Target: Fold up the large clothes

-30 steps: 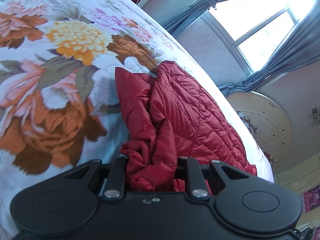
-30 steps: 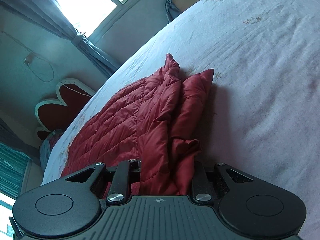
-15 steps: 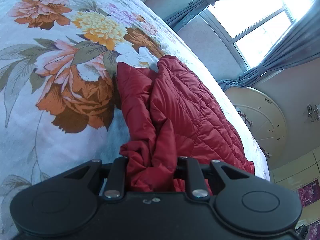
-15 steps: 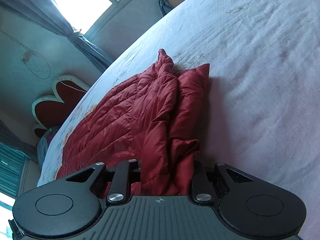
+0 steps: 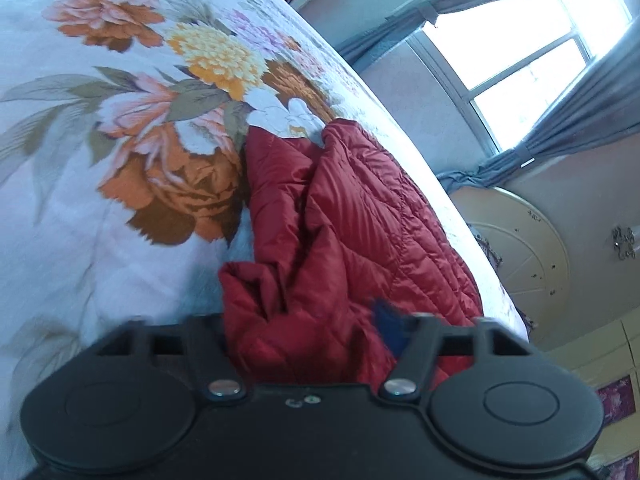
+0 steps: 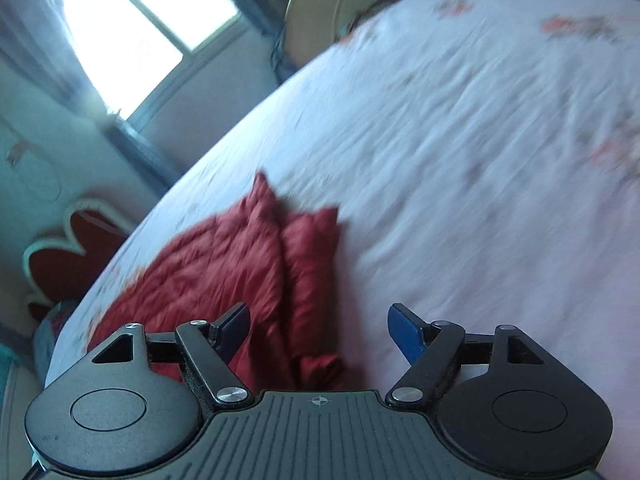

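A red quilted jacket (image 5: 352,224) lies bunched on the floral bedspread (image 5: 120,160). In the left wrist view my left gripper (image 5: 308,332) is open, its jaws spread, with a loose fold of the jacket still lying between them. In the right wrist view the jacket (image 6: 240,276) lies on the pale bedspread (image 6: 460,160), ahead and to the left. My right gripper (image 6: 320,328) is open and lifted clear of the cloth, both blue pads showing.
A bright window with grey curtains (image 5: 520,52) is beyond the bed. A round cream panel (image 5: 520,248) stands past the bed's far edge. A red heart-shaped headboard (image 6: 68,248) is at the left in the right wrist view.
Both grippers have opened and let go of the jacket. The right gripper has pulled up and back, so the jacket now lies farther off. The left gripper's jaws have spread around the fold.
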`<state>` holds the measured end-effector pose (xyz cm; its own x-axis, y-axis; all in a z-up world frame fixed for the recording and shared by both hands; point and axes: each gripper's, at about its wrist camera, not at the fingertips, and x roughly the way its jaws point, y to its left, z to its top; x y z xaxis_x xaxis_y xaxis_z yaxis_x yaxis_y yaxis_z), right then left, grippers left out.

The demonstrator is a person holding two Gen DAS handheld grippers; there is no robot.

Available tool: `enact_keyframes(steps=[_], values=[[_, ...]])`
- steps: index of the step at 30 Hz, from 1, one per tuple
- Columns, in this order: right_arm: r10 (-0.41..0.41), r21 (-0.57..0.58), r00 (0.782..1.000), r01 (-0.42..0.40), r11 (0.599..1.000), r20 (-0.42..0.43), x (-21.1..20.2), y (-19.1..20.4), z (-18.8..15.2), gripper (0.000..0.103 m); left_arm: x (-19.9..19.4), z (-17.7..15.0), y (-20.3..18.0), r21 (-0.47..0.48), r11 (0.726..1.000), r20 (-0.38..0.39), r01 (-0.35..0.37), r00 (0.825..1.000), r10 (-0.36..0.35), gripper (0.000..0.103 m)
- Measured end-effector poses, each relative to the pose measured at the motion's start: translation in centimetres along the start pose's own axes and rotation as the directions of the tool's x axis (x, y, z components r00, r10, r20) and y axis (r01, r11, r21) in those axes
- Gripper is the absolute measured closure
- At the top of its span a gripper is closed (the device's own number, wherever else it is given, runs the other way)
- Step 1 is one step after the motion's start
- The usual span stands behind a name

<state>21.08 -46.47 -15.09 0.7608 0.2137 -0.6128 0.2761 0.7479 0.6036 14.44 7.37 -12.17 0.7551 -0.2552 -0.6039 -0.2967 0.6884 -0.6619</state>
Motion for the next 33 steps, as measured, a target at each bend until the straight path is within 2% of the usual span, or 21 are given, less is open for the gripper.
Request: enact_keyframes(steps=[1, 2, 3, 4, 7, 9, 12, 14, 16, 18, 21, 24, 25, 29, 31, 33], values=[[0.003, -0.013, 1.0, -0.003, 1.0, 0.023, -0.7, 0.1, 0.3, 0.034, -0.7, -0.4, -0.1, -0.002, 1.0, 0.015, -0.006, 1.0, 0.007, 0.013], [0.014, -0.04, 0.999, -0.012, 0.999, 0.04, -1.4, 0.6, 0.4, 0.047, -1.3, -0.9, -0.3, 0.007, 1.0, 0.029, -0.02, 0.999, 0.02, 0.014], [0.02, -0.074, 0.999, -0.017, 0.997, 0.037, -1.7, 1.3, 0.6, 0.075, -1.6, -1.3, -0.3, 0.013, 1.0, 0.029, -0.028, 0.999, 0.027, 0.015], [0.02, -0.099, 0.999, -0.017, 0.995, 0.036, -2.0, 2.0, 0.6, 0.079, -1.8, -1.6, -0.2, 0.009, 1.0, 0.02, -0.024, 1.0, 0.024, 0.02], [0.072, -0.16, 0.997, -0.067, 0.985, 0.03, -2.2, 4.7, 0.0, 0.079, -1.6, -1.8, 0.3, -0.013, 1.0, 0.02, -0.011, 1.0, 0.011, 0.03], [0.108, -0.191, 0.994, -0.11, 0.975, -0.022, -1.4, 7.0, -0.8, 0.079, -1.1, -1.3, 0.5, -0.031, 0.999, 0.027, -0.018, 0.999, 0.018, 0.038], [0.164, -0.268, 0.977, -0.195, 0.943, -0.136, 0.7, 11.2, -3.3, 0.079, -0.2, -0.4, 0.7, -0.047, 0.999, 0.036, -0.011, 0.999, 0.013, 0.05], [0.176, -0.313, 0.962, -0.237, 0.92, -0.209, 2.0, 13.8, -5.2, 0.079, 0.5, -0.1, 0.6, -0.034, 0.999, 0.019, -0.005, 1.0, 0.005, 0.073], [0.179, -0.358, 0.951, -0.263, 0.896, -0.251, 2.9, 16.1, -7.0, 0.079, 0.6, -0.1, 0.3, -0.01, 1.0, 0.018, 0.004, 1.0, -0.004, 0.081], [0.185, -0.394, 0.941, -0.29, 0.872, -0.284, 3.4, 17.9, -8.7, 0.079, 0.2, -0.1, -0.1, 0.023, 1.0, 0.025, 0.01, 1.0, -0.01, 0.083], [0.166, -0.442, 0.936, -0.297, 0.846, -0.311, 4.5, 19.3, -10.7, 0.079, 0.3, -0.1, 0.2, 0.012, 1.0, 0.015, 0.021, 1.0, -0.022, 0.083], [0.063, -0.487, 0.934, -0.24, 0.84, -0.351, 6.9, 19.6, -12.7, 0.08, 0.4, -0.1, 0.5, 0.013, 0.999, 0.005, 0.034, 0.999, -0.034, 0.083], [0.034, -0.505, 0.935, -0.221, 0.834, -0.354, 7.8, 19.4, -13.4, 0.085, 0.4, -0.1, 0.5, 0.015, 0.999, 0.003, 0.039, 0.999, -0.039, 0.083], [0.015, -0.497, 0.942, -0.19, 0.847, -0.335, 8.8, 18.5, -13.9, 0.091, 0.7, 0.1, 1.1, 0.008, 0.999, -0.011, 0.053, 0.999, -0.053, 0.083], [0.009, -0.499, 0.945, -0.18, 0.848, -0.326, 8.4, 18.6, -13.8, 0.094, 0.8, 0.2, 1.3, 0.005, 0.998, -0.018, 0.057, 0.998, -0.057, 0.083], [0.036, -0.47, 0.957, -0.173, 0.865, -0.287, 7.0, 18.7, -13.1, 0.094, 0.8, 0.2, 1.4, 0.005, 0.998, -0.024, 0.061, 0.998, -0.061, 0.083]])
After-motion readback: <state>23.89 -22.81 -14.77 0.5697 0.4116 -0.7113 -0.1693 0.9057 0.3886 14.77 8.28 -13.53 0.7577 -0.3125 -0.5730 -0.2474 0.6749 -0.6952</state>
